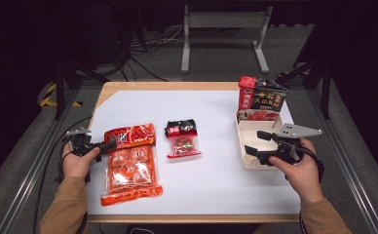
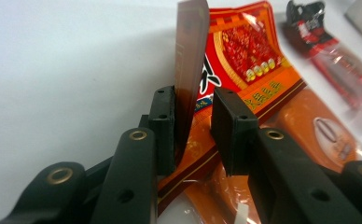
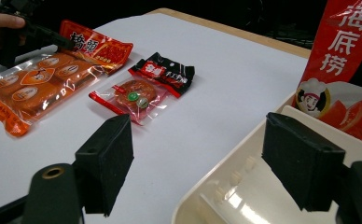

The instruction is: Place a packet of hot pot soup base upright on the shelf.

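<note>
A large orange-red snack packet (image 1: pixel 128 163) lies flat at the left of the white table sheet. My left gripper (image 1: pixel 104 145) is at its top left corner. In the left gripper view the packet's edge (image 2: pixel 191 60) stands upright between the jaws of my left gripper (image 2: pixel 194 98), against the left pad, with a gap to the right pad. My right gripper (image 1: pixel 254 142) hovers open over the left rim of a cream tray (image 1: pixel 245 163). The jaws of my right gripper (image 3: pixel 195 126) stand wide apart with nothing between them.
A small black-and-red packet (image 1: pixel 182 139) lies mid-table between the big packet and the tray. A red and black bag (image 1: pixel 261 97) stands at the tray's far end. The table's wooden edge (image 1: pixel 177 86) runs along the back, and a metal stand (image 1: pixel 223 34) is on the floor beyond.
</note>
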The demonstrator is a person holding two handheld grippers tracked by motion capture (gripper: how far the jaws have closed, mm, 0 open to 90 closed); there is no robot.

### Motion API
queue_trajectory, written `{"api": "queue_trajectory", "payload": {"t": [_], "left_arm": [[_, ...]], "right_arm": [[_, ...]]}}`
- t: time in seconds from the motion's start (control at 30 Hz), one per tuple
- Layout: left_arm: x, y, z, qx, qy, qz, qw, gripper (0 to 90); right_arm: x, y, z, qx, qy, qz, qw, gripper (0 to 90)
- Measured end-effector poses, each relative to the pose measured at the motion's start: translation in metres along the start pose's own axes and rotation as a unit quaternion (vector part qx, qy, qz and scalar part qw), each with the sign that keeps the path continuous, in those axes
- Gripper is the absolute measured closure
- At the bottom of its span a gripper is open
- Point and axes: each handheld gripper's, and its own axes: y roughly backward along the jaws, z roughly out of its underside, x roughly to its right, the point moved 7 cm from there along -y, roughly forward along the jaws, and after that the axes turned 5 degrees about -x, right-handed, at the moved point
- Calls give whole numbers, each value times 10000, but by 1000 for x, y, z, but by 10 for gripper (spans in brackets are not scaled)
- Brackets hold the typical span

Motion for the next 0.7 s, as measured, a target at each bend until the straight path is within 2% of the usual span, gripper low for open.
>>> {"api": "queue_trajectory", "payload": {"t": [0.07, 0.1, 0.13, 0.2, 0.3, 0.37, 0.57, 0.7], "left_arm": [[0, -2, 0, -38, -16, -89, 10000, 744], [-1, -1, 0, -57, -100, -134, 9998, 830], [0, -2, 0, -57, -95, -150, 9998, 830], [2, -2, 0, -122, -244, -212, 9994, 890], [5, 0, -3, -100, -413, -319, 9986, 899], [7, 4, -4, -76, -438, -337, 9984, 900], [15, 17, -10, 95, -447, -356, 9983, 900], [24, 28, -16, 273, -361, -313, 9985, 900]], "right_arm": [[0, 0, 0, -18, 18, -4, 10000, 250], [0, 0, 0, -15, 18, -4, 10000, 251], [0, 0, 0, -15, 18, -4, 10000, 251], [-1, 0, 0, -6, 14, -11, 10000, 251], [0, 0, 0, 4, 3, 3, 10000, 251], [0, 1, 0, 9, 1, 6, 10000, 251], [0, 1, 0, 21, 13, 4, 10000, 252], [-1, 0, -1, -18, 44, -14, 10000, 277]]}}
